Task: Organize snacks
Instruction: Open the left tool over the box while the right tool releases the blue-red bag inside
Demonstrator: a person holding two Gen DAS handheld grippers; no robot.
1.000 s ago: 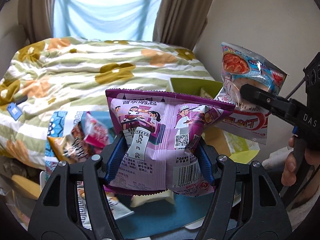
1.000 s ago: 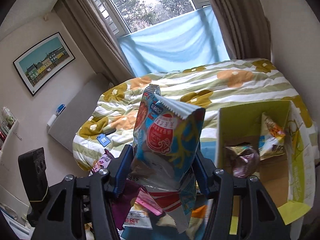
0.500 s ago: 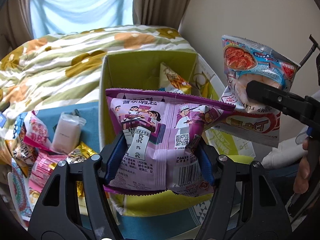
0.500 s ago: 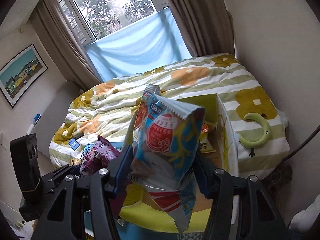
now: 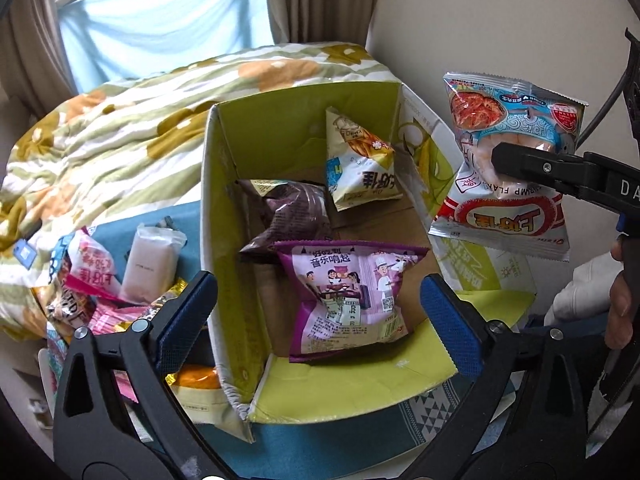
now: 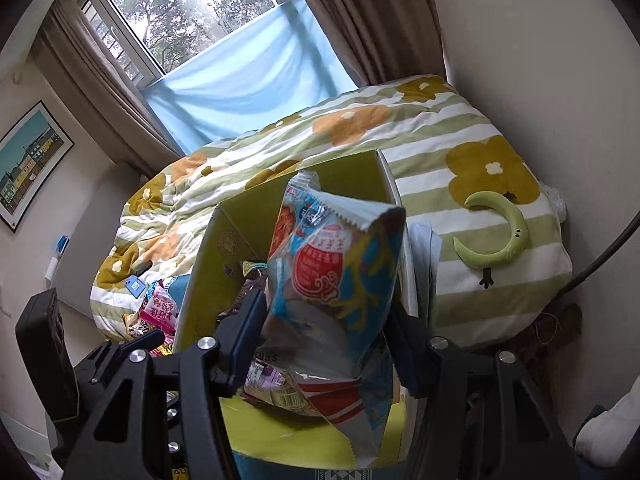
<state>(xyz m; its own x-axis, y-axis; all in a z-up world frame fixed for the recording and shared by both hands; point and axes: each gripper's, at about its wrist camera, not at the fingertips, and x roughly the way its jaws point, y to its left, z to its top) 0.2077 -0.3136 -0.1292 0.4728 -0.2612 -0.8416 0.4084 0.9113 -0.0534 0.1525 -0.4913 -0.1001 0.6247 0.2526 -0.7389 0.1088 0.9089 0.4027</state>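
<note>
Behind everything, a flowered bed (image 5: 132, 120) carries an open green box (image 5: 304, 132). Left gripper (image 5: 316, 316) is opening wide; the purple bag (image 5: 348, 300) lies loose inside the box, at six o'clock. Right gripper (image 6: 324, 332) pinches the shrimp bag (image 6: 340, 280) above the box, probably to drop it next.

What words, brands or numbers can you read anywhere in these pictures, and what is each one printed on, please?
"音乐响起": purple snack bag lying in the box.
"SHRIMP FLAKE", upside down and partly covered: shrimp snack bag held in the right gripper.
"DA", cut off at the frame edge: right gripper's arm.
Barcode, QR code and small print on the purple bag: too small to read.
Text on the other packets: too blurred.
</note>
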